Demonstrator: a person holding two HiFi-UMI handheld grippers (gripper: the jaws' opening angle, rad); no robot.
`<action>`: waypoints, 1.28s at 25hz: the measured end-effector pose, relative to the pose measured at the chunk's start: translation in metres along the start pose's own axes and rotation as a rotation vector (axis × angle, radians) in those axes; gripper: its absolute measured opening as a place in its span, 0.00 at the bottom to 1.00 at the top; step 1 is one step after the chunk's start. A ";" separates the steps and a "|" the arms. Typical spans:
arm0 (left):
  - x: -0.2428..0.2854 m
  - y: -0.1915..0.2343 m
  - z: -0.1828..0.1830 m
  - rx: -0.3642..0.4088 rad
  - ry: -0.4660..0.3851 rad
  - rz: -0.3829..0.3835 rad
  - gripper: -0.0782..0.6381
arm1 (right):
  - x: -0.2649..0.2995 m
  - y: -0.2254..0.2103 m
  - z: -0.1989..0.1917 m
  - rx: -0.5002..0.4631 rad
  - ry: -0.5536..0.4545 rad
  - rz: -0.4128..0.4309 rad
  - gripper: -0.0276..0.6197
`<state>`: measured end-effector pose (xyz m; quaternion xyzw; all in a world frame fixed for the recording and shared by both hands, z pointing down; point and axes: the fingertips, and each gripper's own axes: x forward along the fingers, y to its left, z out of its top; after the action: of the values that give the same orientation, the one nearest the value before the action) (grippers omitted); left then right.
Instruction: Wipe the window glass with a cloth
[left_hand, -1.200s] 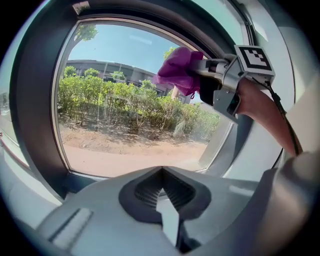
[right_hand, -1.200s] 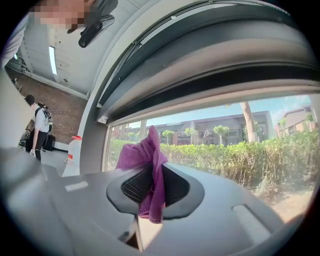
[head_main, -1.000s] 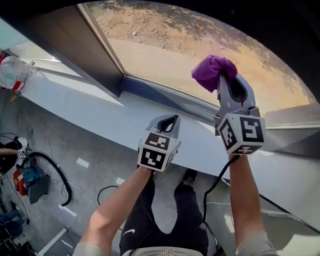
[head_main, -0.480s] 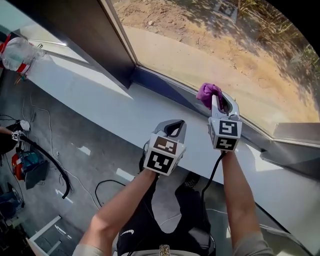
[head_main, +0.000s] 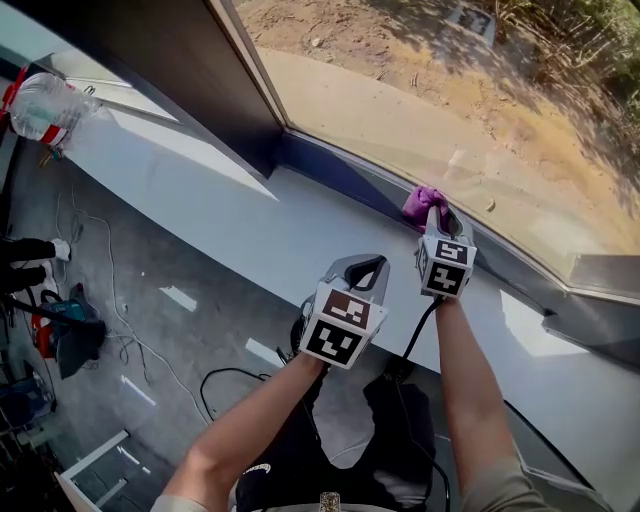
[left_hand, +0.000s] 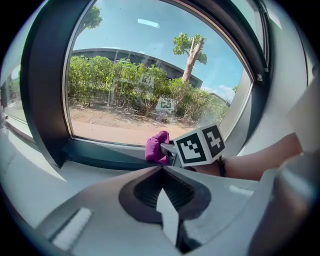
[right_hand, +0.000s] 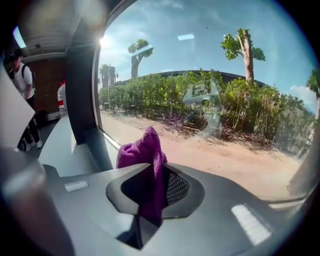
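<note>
Right hand-held gripper (head_main: 433, 210) pinches purple cloth (head_main: 421, 200) at window glass (head_main: 450, 110) foot; left hand-held gripper (head_main: 364, 266) pressed together, empty; wiping likely unfinished

Workshop-type interior at ground level. Evidence: bare grey floor (head_main: 150, 300) with loose cables (head_main: 230, 371) and teal-and-red equipment (head_main: 68, 325) at the left. Deep white sill (head_main: 250, 215) under a large dark-framed window (head_main: 420, 90). Outside are sandy ground, shrubs (left_hand: 105, 75) and a low building (left_hand: 125, 56).
</note>
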<state>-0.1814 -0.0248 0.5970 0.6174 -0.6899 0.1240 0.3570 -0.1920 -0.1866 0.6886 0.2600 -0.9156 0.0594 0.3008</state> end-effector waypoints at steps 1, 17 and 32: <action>0.001 0.000 -0.003 0.002 0.005 0.000 0.11 | 0.002 0.000 -0.002 0.017 0.004 -0.002 0.16; -0.020 -0.033 0.027 0.041 -0.017 -0.054 0.11 | -0.067 -0.045 0.037 0.167 -0.037 -0.039 0.15; -0.051 -0.088 0.108 0.083 -0.116 -0.111 0.11 | -0.222 -0.046 0.263 0.144 -0.416 0.029 0.15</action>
<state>-0.1356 -0.0698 0.4631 0.6751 -0.6684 0.0967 0.2969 -0.1533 -0.1983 0.3441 0.2743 -0.9550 0.0738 0.0851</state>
